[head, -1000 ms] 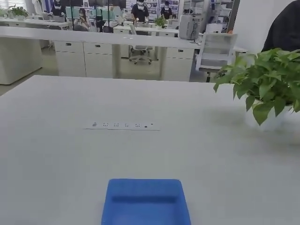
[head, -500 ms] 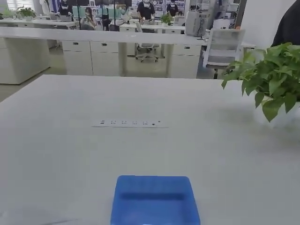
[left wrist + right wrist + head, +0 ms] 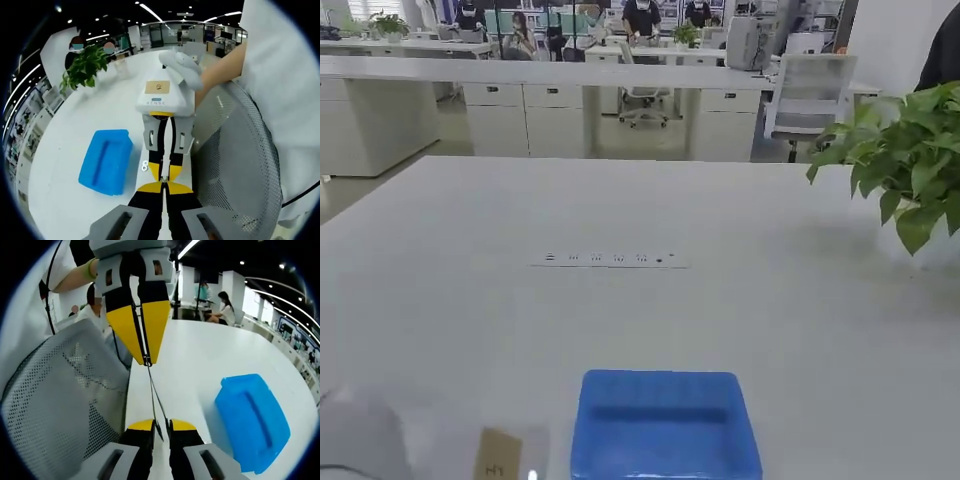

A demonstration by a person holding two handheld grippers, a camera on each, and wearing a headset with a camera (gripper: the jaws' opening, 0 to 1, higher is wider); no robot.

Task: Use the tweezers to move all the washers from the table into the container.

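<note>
The blue container (image 3: 665, 425) sits on the white table near its front edge; it shows too in the left gripper view (image 3: 106, 161) and the right gripper view (image 3: 252, 422). Two small pale washers (image 3: 144, 165) lie on the table between the container and the grippers. The grippers face each other tip to tip at the table edge. My left gripper (image 3: 163, 187) (image 3: 146, 359) is shut on one end of the thin tweezers (image 3: 153, 395). The prongs run into my right gripper (image 3: 160, 432) (image 3: 165, 170), shut on them. A gripper's white body (image 3: 365, 440) shows at the head view's bottom left.
A grey mesh chair back (image 3: 235, 165) (image 3: 55, 390) stands right beside both grippers. A potted plant (image 3: 910, 170) is at the table's far right, and a power strip (image 3: 610, 260) is set in the middle. People work at desks far behind.
The head camera has tipped down and to the left, bringing a gripper's white body into the bottom left corner. The blue container has not moved on the table.
</note>
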